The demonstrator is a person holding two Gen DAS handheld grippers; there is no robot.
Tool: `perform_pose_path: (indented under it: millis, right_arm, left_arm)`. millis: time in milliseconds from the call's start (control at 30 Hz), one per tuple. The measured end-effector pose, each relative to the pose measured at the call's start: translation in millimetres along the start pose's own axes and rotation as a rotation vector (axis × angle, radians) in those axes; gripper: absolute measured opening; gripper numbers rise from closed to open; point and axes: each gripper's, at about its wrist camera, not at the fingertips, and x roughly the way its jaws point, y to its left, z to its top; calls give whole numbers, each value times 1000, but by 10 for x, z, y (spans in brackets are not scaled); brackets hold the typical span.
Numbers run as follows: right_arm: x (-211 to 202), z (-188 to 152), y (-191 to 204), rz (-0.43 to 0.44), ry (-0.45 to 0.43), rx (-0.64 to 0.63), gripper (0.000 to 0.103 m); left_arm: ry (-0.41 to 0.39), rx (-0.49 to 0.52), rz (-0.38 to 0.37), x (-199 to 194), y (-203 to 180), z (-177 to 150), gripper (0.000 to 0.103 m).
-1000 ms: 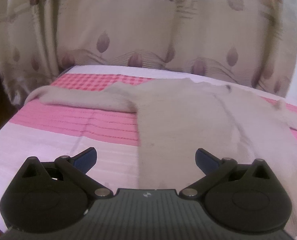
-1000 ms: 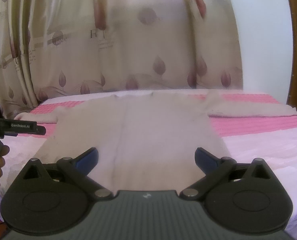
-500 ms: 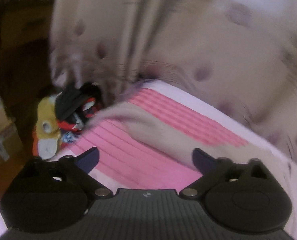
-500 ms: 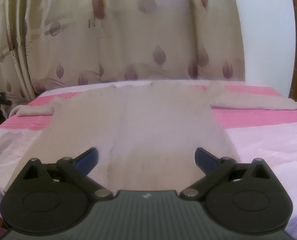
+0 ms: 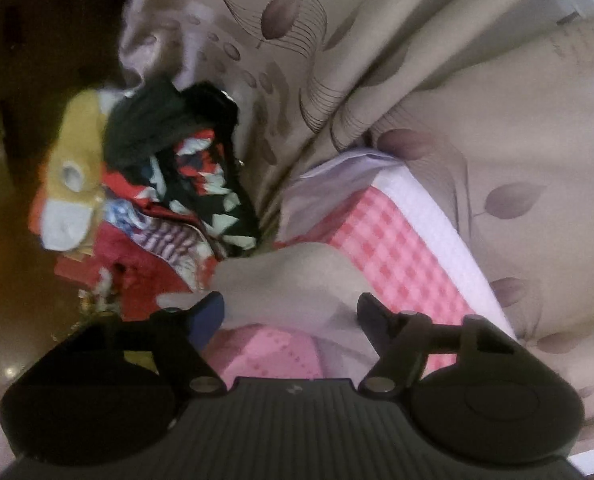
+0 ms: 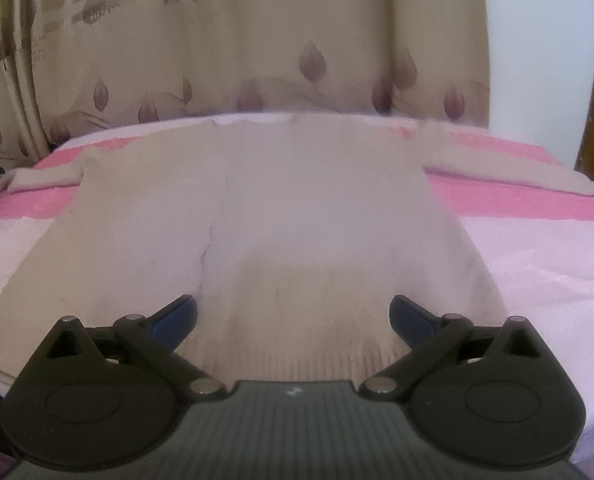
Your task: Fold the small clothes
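A beige knitted sweater (image 6: 297,208) lies flat on the pink and white bed cover (image 6: 537,264), with both sleeves spread out to the sides. My right gripper (image 6: 293,316) hovers open over its ribbed hem, with nothing pinched between the blue fingers. In the left wrist view the end of the left sleeve (image 5: 289,280) lies at the bed's corner. My left gripper (image 5: 289,314) straddles that sleeve end and its jaws are closing, with the cloth between them. The view is tilted and I cannot see the pads pressing the cloth.
A heap of mixed clothes (image 5: 149,208) in black, red, yellow and white sits beside the bed's corner, on a dark floor (image 5: 9,260). A beige leaf-patterned curtain (image 6: 257,40) hangs right behind the bed. A white wall (image 6: 537,40) stands at the right.
My left gripper swung left from the sweater's body to the sleeve end at the bed's corner, rolled, and narrowed its jaws. My right gripper dropped a little closer to the hem.
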Motion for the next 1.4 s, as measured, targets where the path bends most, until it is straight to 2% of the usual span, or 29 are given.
perform_pose_path:
  millis: [100, 133, 167, 200, 233, 267, 367, 500, 533, 600, 667, 767, 800, 900, 933, 967, 1033, 1067, 1100, 1200, 1233, 1333, 1367, 1400]
  right_arm:
    - [30, -8, 26, -5, 8, -9, 103]
    - [43, -5, 37, -4, 13, -9, 103]
    - [57, -3, 50, -3, 18, -10, 103]
    - [69, -2, 65, -1, 22, -11, 103]
    - [75, 1, 77, 2, 24, -13, 103]
    - [80, 13, 89, 7, 27, -12, 103]
    - [83, 34, 94, 14, 24, -13, 103]
    - [72, 11, 55, 11, 12, -7, 103]
    - [66, 1, 46, 12, 11, -3, 103]
    - [53, -17, 26, 19, 11, 11, 103]
    - [40, -30, 25, 26, 16, 21, 103]
    - [37, -29, 7, 32, 20, 25, 103]
    - [49, -12, 9, 33, 21, 27, 103]
    - [72, -3, -2, 38, 18, 28, 103]
    - [82, 3, 5, 42, 21, 30, 103]
    - [86, 1, 10, 44, 21, 29, 103]
    - [77, 0, 39, 48, 17, 25, 103]
    - [74, 0, 61, 49, 16, 18, 103]
    - [71, -6, 84, 48, 15, 11, 103]
    - [85, -3, 119, 42, 25, 1, 103]
    - [88, 0, 117, 40, 28, 0, 103]
    - [82, 15, 89, 24, 24, -1, 103]
    - [80, 18, 83, 19, 25, 2, 103]
    - [80, 14, 75, 15, 27, 6, 103]
  left_arm:
    - [3, -20, -1, 118, -12, 44, 74]
    - [0, -24, 5, 143, -15, 41, 68]
    - [-4, -25, 16, 162, -23, 38, 42]
    - [-8, -18, 44, 175, -34, 21, 33]
    - [-24, -15, 52, 154, -35, -3, 30]
    - [-52, -18, 51, 98, -39, -30, 21]
    - [-132, 12, 14, -193, -123, -129, 19]
    - [-245, 31, -151, -700, -46, -428, 19]
    - [-260, 41, -191, -803, 27, -540, 22]
    - [-265, 92, -212, -941, 141, -749, 28]
    - [-264, 97, -199, -1028, 292, -944, 44]
    - [-279, 46, -140, -1190, 561, -1131, 51]
    - [-285, 41, -118, -1240, 610, -1144, 53]
    - [-321, 84, -57, -1346, 551, -988, 66]
    - [-334, 101, -47, -1377, 478, -905, 76]
    - [-335, 122, -43, -1379, 410, -823, 91]
    - [-308, 186, -16, -1273, 210, -621, 101]
    - [-278, 204, 3, -1163, 122, -515, 101]
    - [-219, 232, 9, -1016, 47, -402, 101]
    - [-56, 258, 97, -564, -139, -175, 98]
    - [-8, 256, 130, -428, -154, -130, 89]
    - [95, 217, 191, -139, -127, -48, 83]
    - [115, 204, 195, -96, -80, -62, 71]
    - [130, 184, 183, -59, -28, -75, 65]
